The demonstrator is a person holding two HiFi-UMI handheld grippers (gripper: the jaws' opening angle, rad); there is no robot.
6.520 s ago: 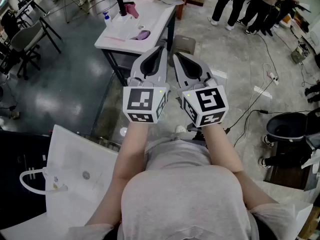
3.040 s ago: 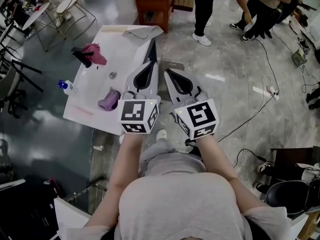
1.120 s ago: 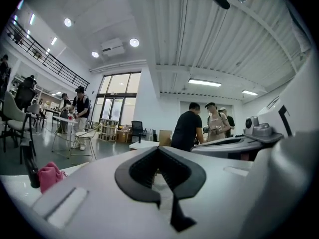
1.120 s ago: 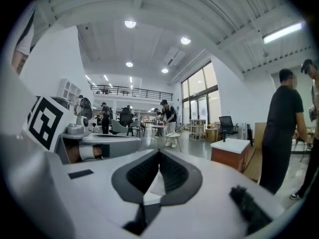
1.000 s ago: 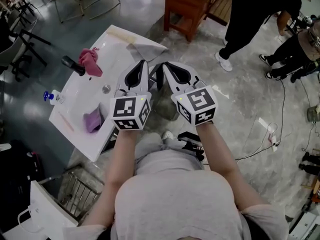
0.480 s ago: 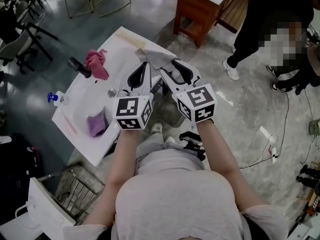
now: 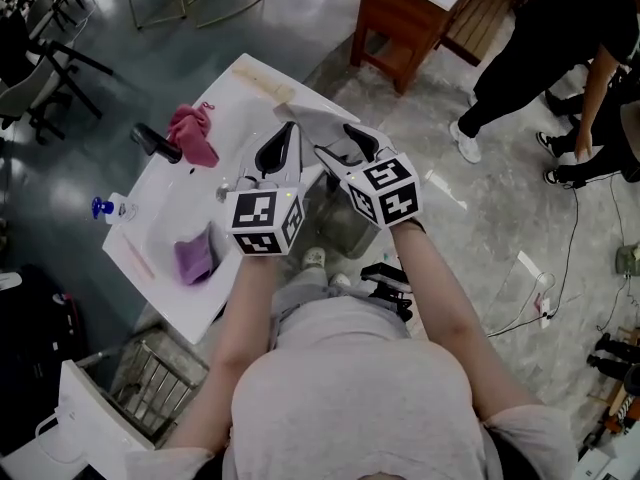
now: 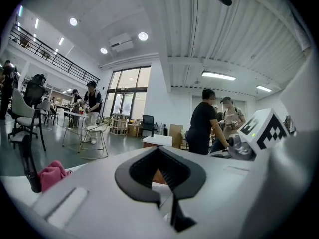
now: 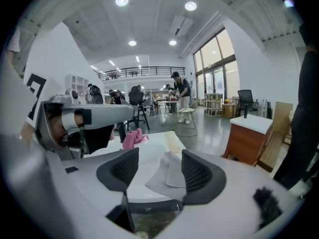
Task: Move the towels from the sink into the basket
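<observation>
A white sink counter [image 7: 160, 258] stands at the left of the head view. A purple towel [image 7: 196, 258] lies in its basin. A pink towel [image 7: 195, 133] is bunched beside the black faucet [image 7: 155, 140], and a pale grey towel [image 7: 315, 120] lies on the counter's far corner. My left gripper [image 7: 285, 138] hovers over the counter with jaws shut and empty [image 8: 159, 153]. My right gripper [image 7: 338, 146] has just been opening its jaws. They stand apart above the grey towel [image 9: 167, 176], with nothing between the pads [image 9: 159, 171].
A wire basket [image 7: 150, 388] sits on the floor at the lower left, near a second white counter [image 7: 60, 418]. A blue-capped bottle [image 7: 105, 208] stands on the sink's left side. A wooden cabinet [image 7: 410, 23] and people [image 7: 560, 48] are beyond, with cables on the floor at the right.
Both grippers moved forward and down over the sink counter. The right gripper's jaws went from shut to wide apart and now point at the grey towel.
</observation>
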